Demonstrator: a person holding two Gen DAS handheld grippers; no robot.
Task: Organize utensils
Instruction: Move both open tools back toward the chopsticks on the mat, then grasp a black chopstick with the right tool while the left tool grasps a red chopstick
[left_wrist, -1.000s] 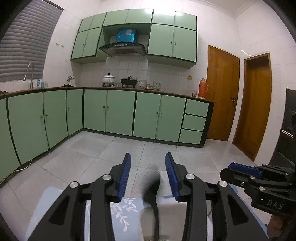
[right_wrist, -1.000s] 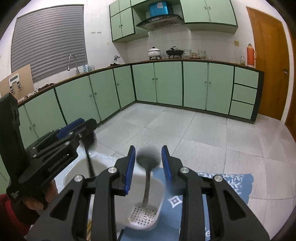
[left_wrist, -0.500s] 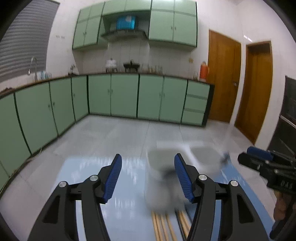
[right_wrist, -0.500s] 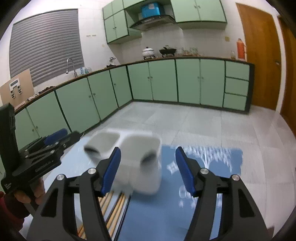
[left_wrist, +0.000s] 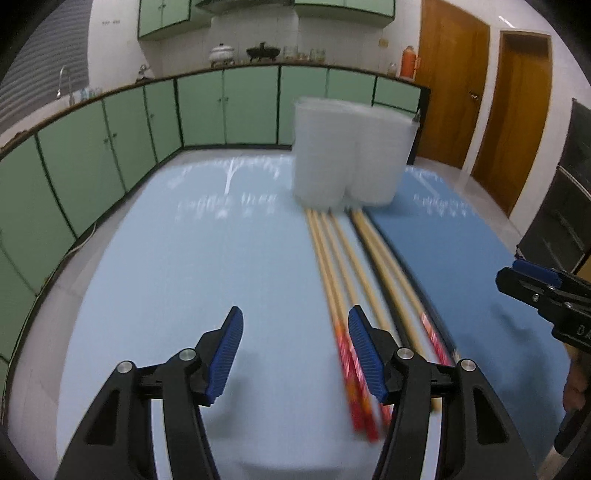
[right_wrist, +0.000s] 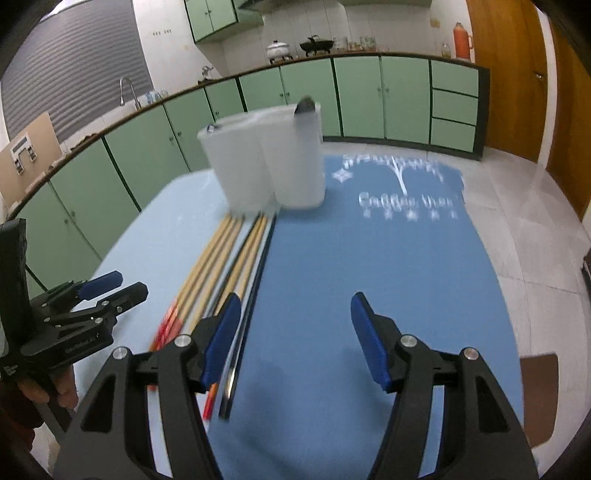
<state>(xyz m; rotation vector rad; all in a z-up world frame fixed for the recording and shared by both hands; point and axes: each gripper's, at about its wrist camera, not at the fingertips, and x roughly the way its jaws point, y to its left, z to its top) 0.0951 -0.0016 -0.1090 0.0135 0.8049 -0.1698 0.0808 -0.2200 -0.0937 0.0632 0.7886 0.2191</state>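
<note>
We see both claws, left (left_wrist: 295, 354) and right (right_wrist: 291, 338), spread, nothing between; jaws just widened. Chopsticks (left_wrist: 343, 266) lie mid-bench before the holder (right_wrist: 266, 162), blurry, maybe touching.

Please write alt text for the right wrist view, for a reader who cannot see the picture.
The open, empty right gripper hovers over a blue tablecloth. Chopsticks lie side by side to its left, running up to a white two-compartment utensil holder with a dark utensil tip showing at its rim. The left gripper is at the left edge, with green kitchen cabinets behind.
</note>
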